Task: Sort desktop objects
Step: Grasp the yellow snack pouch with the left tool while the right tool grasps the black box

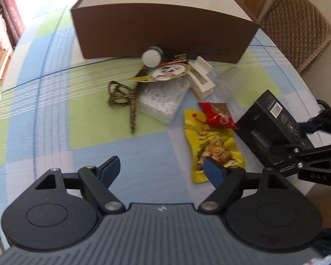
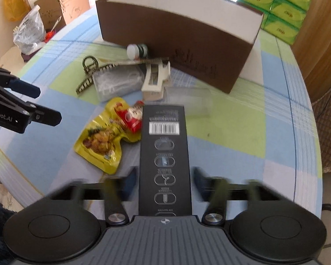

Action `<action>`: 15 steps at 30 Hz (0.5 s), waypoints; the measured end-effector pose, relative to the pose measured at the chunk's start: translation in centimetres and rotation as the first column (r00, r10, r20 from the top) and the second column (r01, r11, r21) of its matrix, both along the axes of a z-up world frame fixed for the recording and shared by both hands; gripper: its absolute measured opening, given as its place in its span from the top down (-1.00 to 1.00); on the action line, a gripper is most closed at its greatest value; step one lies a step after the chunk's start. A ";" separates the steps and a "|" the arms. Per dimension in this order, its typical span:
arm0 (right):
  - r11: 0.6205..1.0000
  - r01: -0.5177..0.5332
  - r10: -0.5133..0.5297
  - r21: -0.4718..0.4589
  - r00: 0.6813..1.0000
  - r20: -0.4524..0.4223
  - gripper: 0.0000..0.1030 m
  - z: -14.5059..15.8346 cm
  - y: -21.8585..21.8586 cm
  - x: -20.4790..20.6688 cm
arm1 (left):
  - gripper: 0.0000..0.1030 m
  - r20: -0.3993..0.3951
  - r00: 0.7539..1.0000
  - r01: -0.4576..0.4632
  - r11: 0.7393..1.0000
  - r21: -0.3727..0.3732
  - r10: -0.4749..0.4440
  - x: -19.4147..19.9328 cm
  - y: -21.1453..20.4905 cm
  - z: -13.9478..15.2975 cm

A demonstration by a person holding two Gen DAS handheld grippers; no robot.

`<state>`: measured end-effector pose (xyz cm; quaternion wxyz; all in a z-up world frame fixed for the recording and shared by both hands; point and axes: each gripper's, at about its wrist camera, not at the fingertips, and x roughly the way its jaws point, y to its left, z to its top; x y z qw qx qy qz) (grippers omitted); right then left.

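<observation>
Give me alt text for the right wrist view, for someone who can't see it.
The right hand-held gripper has a long black box between its blurred fingers, which look slightly clear of its sides. Left of the box lie a yellow pouch and red packet on a checked tablecloth, with a brown box behind.

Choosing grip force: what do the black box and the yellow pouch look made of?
Black box: probably matte printed cardboard, with flat faces, crisp edges and a barcode label. Yellow pouch: likely glossy plastic or foil film, crinkled, catching glare.
</observation>
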<state>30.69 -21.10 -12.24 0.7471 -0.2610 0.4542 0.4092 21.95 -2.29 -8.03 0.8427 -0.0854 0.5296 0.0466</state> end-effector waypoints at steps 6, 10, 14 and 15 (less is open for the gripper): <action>1.000 0.029 -0.029 -0.006 1.000 0.009 0.21 0.1 -1.2 0.6 | -0.55 0.009 0.999 0.055 0.995 -0.085 -0.054 1.5 -1.3 -1.4; 0.998 0.069 -0.069 -0.013 0.998 0.012 0.21 0.2 -2.5 1.5 | -0.55 -0.004 0.998 0.068 0.987 -0.147 -0.070 2.8 -2.4 -2.5; 0.995 0.100 -0.099 -0.012 0.995 0.006 0.21 0.4 -3.7 2.3 | -0.56 -0.032 0.996 0.077 0.987 -0.140 -0.082 4.3 -3.8 -3.6; 0.995 0.103 -0.103 -0.011 0.995 0.005 0.21 0.4 -3.9 2.4 | -0.56 -0.039 0.995 0.082 0.988 -0.130 -0.087 4.7 -4.2 -3.8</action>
